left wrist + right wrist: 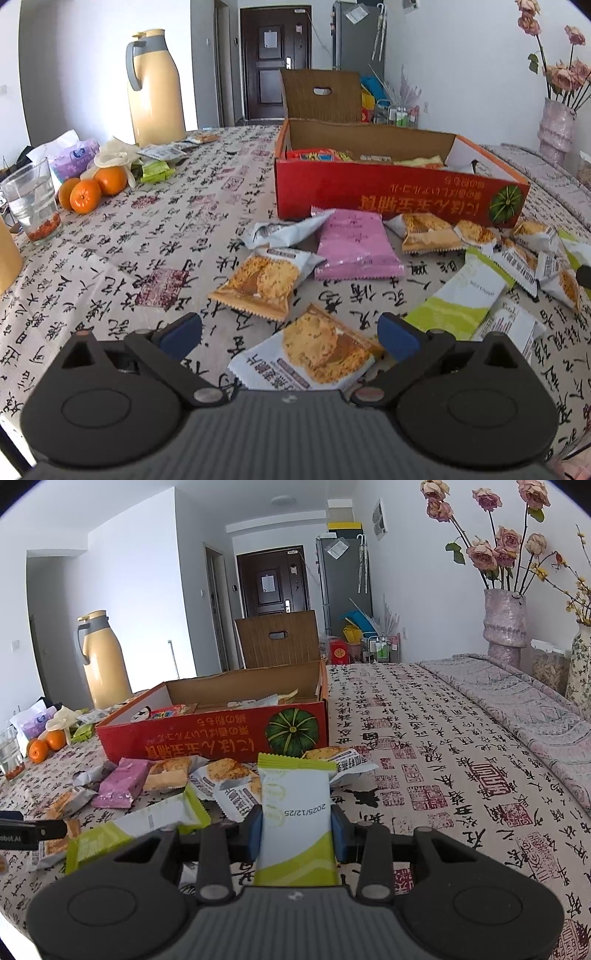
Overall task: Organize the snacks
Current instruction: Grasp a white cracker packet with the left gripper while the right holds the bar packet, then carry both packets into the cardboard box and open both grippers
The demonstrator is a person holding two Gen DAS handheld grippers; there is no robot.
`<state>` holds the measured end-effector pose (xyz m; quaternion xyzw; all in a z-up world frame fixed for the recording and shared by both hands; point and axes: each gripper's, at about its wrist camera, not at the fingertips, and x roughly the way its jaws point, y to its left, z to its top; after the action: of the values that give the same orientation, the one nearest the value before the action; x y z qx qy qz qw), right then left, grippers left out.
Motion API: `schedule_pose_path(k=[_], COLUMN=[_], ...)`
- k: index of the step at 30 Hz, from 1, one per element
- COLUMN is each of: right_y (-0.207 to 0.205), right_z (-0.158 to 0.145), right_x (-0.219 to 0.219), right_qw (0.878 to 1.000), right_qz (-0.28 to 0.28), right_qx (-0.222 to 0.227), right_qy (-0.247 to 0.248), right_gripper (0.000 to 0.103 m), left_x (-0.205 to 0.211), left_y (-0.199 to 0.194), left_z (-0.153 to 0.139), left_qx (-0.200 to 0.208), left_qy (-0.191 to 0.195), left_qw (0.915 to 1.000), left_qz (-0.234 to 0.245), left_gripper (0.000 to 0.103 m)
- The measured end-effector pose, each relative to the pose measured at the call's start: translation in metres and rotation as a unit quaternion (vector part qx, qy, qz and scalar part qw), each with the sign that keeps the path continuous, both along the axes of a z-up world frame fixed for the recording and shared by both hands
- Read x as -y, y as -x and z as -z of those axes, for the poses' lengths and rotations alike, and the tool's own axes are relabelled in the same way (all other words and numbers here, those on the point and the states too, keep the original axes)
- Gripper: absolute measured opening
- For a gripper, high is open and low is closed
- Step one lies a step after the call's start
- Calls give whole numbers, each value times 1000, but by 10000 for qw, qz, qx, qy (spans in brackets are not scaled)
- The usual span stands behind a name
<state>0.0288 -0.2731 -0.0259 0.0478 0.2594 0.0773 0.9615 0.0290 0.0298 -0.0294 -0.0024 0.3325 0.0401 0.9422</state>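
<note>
My right gripper (297, 830) is shut on a green-and-white snack packet (295, 812), held upright above the table in front of the red cardboard box (207, 734). The box (388, 188) stands open with several snacks inside. My left gripper (290, 332) is open and hovers low over a cookie packet (314, 354) lying between its fingers, not gripped. More cookie packets (258, 284), a pink packet (354, 243) and a green-and-white packet (458, 299) lie scattered before the box. In the right wrist view, the left gripper's tip (22, 832) shows at the left edge.
A yellow thermos (155, 92), oranges (92, 188), a glass (31, 201) and tissue packs sit at the table's left. Vases with dried roses (504, 624) stand at the right rear. A brown chair back (321, 96) rises behind the box.
</note>
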Motion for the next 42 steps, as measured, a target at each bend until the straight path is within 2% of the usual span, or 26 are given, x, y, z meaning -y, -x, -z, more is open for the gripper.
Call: schedule_pose_path(k=[7, 10, 15, 17, 19, 20, 21, 22, 28, 42], right_y=[3, 5, 9, 11, 13, 13, 14, 15, 20, 25], right_z=[1, 1, 1, 0, 0, -1, -1, -1, -2, -10], right_x=[-2, -4, -8, -9, -9, -10, -10, -11, -15, -16], right_qw=[10000, 10000, 9999, 9999, 9998, 9998, 9998, 9998, 9999, 9997], right_qz=[58, 77, 89, 91, 97, 98, 93, 82, -8, -108], right_qx=[-12, -13, -24, -16, -9, -5, 0, 6, 38, 181], right_qy=[25, 48, 111, 129, 145, 149, 153, 156, 158, 105], right_gripper=[36, 36, 36, 36, 36, 36, 36, 36, 36, 36], left_x=[-4, -8, -8, -7, -7, -7, -7, -6, -1, 10], left_y=[2, -3, -5, -4, -1, 1, 3, 5, 18, 28], left_z=[11, 18, 20, 20, 17, 16, 15, 14, 11, -21], left_qx=[-245, -340, -244, -180, -122, -97, -80, -65, 65, 584], left_qy=[-139, -23, 111, 106, 122, 131, 144, 135, 67, 69], left_qw=[9990, 9984, 9976, 9973, 9970, 9969, 9967, 9965, 9967, 9954], left_qz=[345, 459, 632, 705, 754, 769, 794, 817, 800, 761], left_gripper=[103, 103, 101, 94, 73, 67, 55, 49, 44, 43])
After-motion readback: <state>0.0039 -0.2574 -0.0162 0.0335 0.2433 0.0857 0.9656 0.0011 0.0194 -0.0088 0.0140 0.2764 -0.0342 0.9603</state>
